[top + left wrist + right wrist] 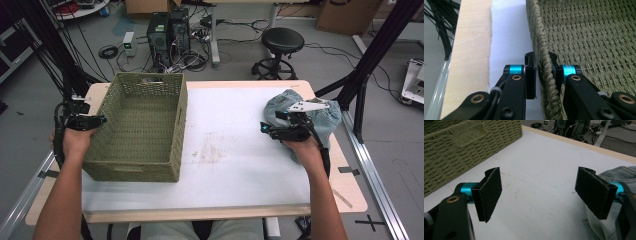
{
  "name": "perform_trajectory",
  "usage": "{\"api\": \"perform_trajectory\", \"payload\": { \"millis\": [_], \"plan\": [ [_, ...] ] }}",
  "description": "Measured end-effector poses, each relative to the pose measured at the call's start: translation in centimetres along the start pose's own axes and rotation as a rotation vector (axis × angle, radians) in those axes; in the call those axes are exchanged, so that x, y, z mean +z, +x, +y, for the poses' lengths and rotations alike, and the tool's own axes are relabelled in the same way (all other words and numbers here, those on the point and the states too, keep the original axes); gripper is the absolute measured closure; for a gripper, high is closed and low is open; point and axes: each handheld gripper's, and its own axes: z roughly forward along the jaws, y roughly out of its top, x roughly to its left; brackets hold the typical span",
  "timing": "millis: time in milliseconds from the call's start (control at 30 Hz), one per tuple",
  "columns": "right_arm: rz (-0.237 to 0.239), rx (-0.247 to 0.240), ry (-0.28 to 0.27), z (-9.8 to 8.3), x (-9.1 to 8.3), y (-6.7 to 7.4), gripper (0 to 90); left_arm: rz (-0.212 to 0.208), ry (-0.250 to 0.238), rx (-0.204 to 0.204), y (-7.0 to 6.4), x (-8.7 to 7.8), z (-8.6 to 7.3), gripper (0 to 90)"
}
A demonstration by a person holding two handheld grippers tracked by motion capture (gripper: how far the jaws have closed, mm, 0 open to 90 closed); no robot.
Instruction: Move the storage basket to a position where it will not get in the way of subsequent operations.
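With the left gripper (pixel 543 75) clamped on the olive-green woven rectangular basket's (pixel 145 117) rim and the right gripper (pixel 544 195) released, slide the basket level without tipping it.

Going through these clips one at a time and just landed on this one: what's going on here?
A person at a table holds a tool in each hand. The left tool is shut on the rim of the woven green basket, one jaw outside the wall and one inside, at the basket's left side. The right tool stands open over the white table cover, with nothing between its jaws. A bundle of denim cloth lies just beside it near the table's right edge, not yet gripped. The basket looks empty.
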Motion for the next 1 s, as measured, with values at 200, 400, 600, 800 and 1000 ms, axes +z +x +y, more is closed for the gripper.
{"api": "perform_trajectory", "payload": {
  "millis": [200, 400, 600, 800, 1000],
  "plan": [
    [-0.002, 0.001, 0.002, 0.0, 0.1, 0.0, 21.8, 0.012, 0.002, 0.002, 0.7, 0.0, 0.0, 79.5],
    [-0.003, 0.002, 0.002, 0.0, 0.1, 0.0, 21.8, 0.032, 0.005, 0.006, 1.3, 0.2, 0.2, 82.1],
    [-0.002, 0.000, 0.010, 0.0, 0.3, 0.0, 21.8, 0.045, 0.007, -0.012, 2.1, 0.4, 0.4, 82.3],
    [-0.003, 0.007, 0.016, -0.1, 0.4, -0.1, 21.8, 0.054, 0.009, -0.014, 2.6, 0.6, 0.6, 82.2],
    [0.000, 0.004, 0.020, -0.1, 0.5, 0.0, 21.8, -0.039, -0.008, -0.060, 3.3, 0.1, 0.2, 69.0]
  ]
}}
